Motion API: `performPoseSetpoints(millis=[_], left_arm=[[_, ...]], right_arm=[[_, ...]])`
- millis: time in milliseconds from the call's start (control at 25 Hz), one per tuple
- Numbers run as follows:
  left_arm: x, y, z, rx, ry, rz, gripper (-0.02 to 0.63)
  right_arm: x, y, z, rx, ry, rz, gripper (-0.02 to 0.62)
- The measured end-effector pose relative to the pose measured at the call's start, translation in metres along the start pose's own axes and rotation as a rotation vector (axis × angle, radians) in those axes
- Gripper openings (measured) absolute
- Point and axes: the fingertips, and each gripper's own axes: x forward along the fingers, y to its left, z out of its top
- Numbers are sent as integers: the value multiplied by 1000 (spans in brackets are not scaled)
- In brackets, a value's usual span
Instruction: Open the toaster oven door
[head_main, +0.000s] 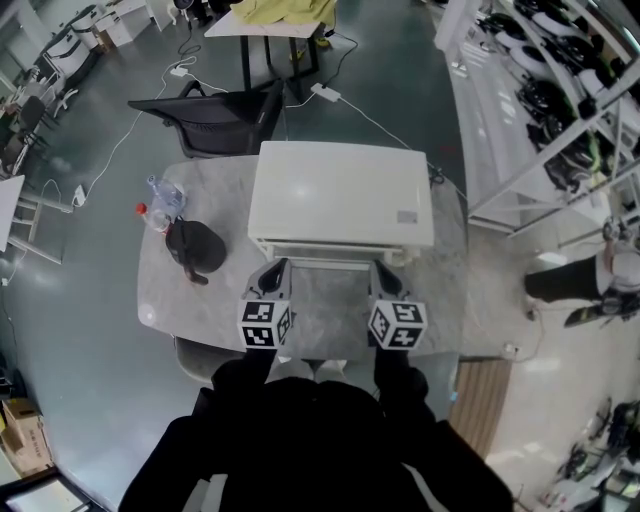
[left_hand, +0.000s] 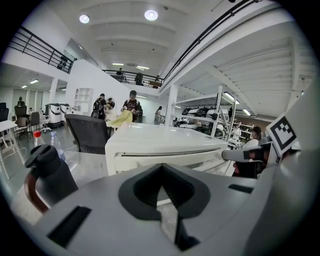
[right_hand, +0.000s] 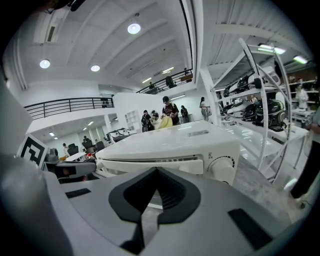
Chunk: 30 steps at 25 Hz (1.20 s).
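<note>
Grey marble desk (head_main: 330, 322), white toaster oven (head_main: 340, 190) at its back, door shut.
Left gripper (head_main: 277, 268) and right gripper (head_main: 381, 268) hover just before the oven front, jaws pressed together, empty; black jug (head_main: 195, 247) at left.

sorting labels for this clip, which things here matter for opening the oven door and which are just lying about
For the job:
toaster oven
left hand-held gripper, shut, empty
right hand-held gripper, shut, empty

Just lying about:
black jug
water bottle
chair
</note>
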Motion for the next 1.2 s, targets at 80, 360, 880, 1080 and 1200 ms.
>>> performPoseSetpoints(millis=[80,360,880,1080,1200], left_arm=[[-2,-1,-2,4,0,-2,3],[-9,-5,-12,-5,11,-16,3],[-21,-9,-24,-8,40,-41,3],[-26,-10,-30,-18,51,-49,3],[-29,-12,-33,-25,61,-54,3]], right_arm=[[-2,0,-3,2,0,-1,3],[-10,2,-13,9,5,-4,3],[-22,6,-27,15,20,-11,3],[-27,7,-32,17,27,-14,3],[-30,7,-37,26,31,-13,3]])
